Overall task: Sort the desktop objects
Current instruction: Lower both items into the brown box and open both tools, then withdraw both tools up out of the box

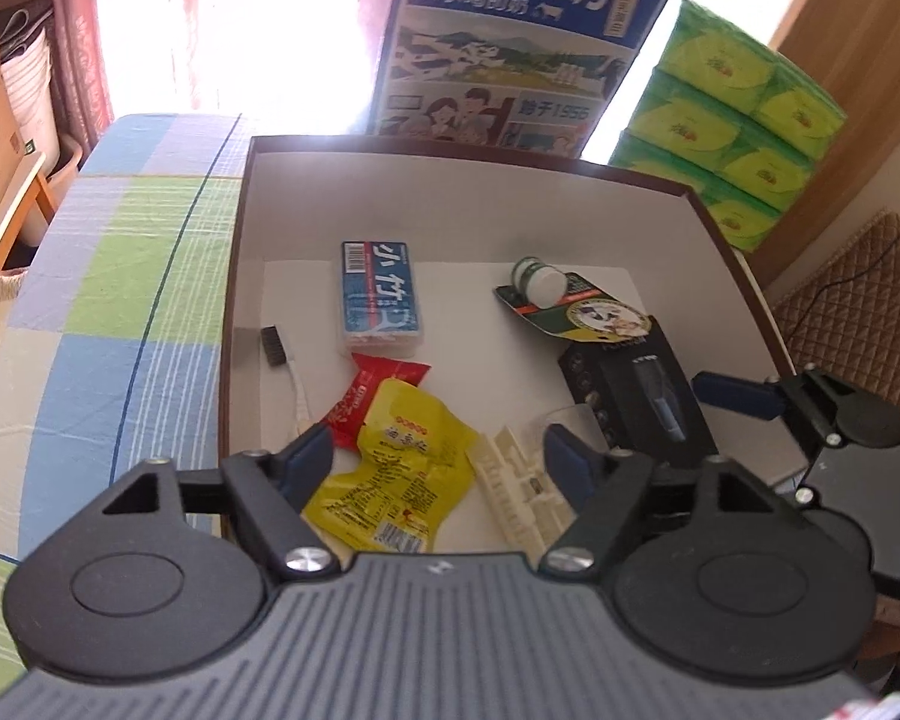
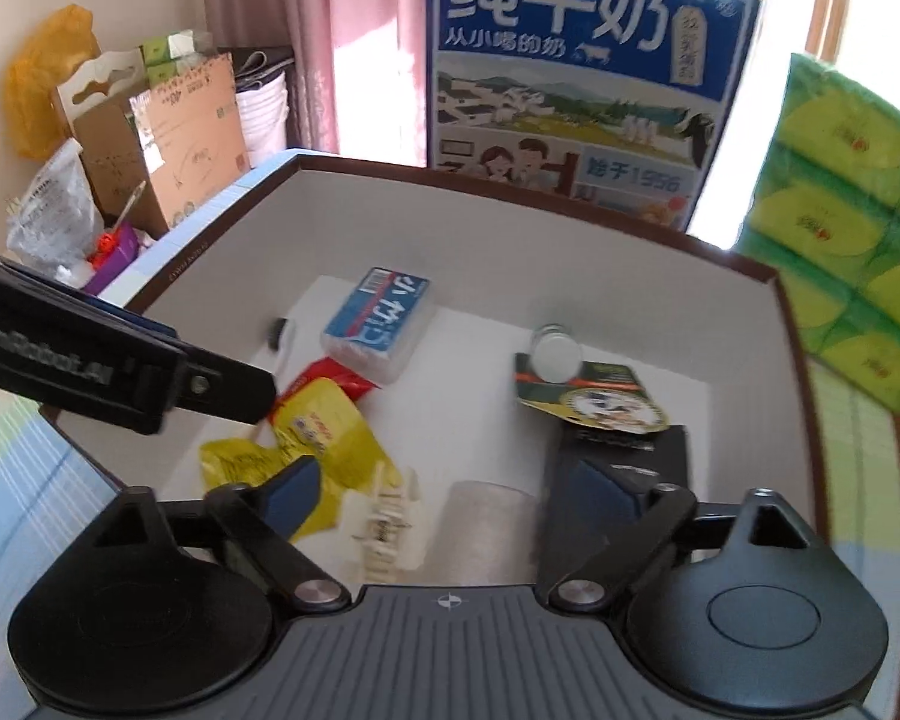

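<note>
A brown-rimmed white box [image 1: 252, 228] [image 2: 798, 324] holds the objects: a blue toothpick case [image 1: 379, 299] [image 2: 378, 318], a red packet [image 1: 384, 384], a yellow snack packet [image 1: 399, 462] [image 2: 324, 426], a cream plastic clip [image 1: 519, 489] [image 2: 384, 525], a small brush [image 1: 279, 360], a white-capped bottle [image 1: 540, 282] [image 2: 555, 351] on a printed card [image 1: 594, 315] [image 2: 600, 399], and a black trimmer box [image 1: 642, 396] [image 2: 618, 468]. My left gripper [image 1: 441, 456] is open above the yellow packet and clip. My right gripper [image 2: 450, 489] is open over a clear cup-like object [image 2: 486, 531].
A blue milk carton [image 1: 522, 42] [image 2: 582, 72] stands behind the box, with green tissue packs [image 1: 744, 120] [image 2: 852, 240] to its right. A checked tablecloth [image 1: 102, 276] covers the table on the left. Cardboard boxes [image 2: 174, 138] stand beyond the table.
</note>
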{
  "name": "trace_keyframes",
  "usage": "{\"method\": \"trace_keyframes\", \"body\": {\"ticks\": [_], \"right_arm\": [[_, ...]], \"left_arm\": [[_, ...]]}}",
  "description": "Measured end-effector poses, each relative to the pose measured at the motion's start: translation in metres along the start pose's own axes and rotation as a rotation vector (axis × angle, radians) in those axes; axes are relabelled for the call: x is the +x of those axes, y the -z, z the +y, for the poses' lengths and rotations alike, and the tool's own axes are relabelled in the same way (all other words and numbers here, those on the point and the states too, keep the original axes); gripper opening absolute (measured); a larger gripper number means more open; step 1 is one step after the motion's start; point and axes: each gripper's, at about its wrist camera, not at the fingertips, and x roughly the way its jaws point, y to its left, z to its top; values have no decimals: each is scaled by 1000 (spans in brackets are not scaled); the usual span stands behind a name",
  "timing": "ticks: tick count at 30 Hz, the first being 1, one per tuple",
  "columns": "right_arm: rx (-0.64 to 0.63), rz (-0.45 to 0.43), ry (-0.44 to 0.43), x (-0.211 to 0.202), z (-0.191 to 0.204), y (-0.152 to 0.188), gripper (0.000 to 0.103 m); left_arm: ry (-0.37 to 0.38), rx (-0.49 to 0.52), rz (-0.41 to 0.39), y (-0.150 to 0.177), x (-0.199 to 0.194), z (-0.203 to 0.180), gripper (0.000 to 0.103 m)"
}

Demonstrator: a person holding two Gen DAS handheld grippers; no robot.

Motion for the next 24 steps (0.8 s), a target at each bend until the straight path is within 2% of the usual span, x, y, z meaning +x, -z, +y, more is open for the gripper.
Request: {"method": "trace_keyframes", "body": {"ticks": [9, 24], "right_arm": [[73, 13, 35, -29, -21, 6, 98], [139, -28, 42, -76, -33, 21, 98]], "left_arm": [[-28, 59, 2, 7, -16, -22, 90], [-97, 127, -45, 24, -49, -46, 91]]}}
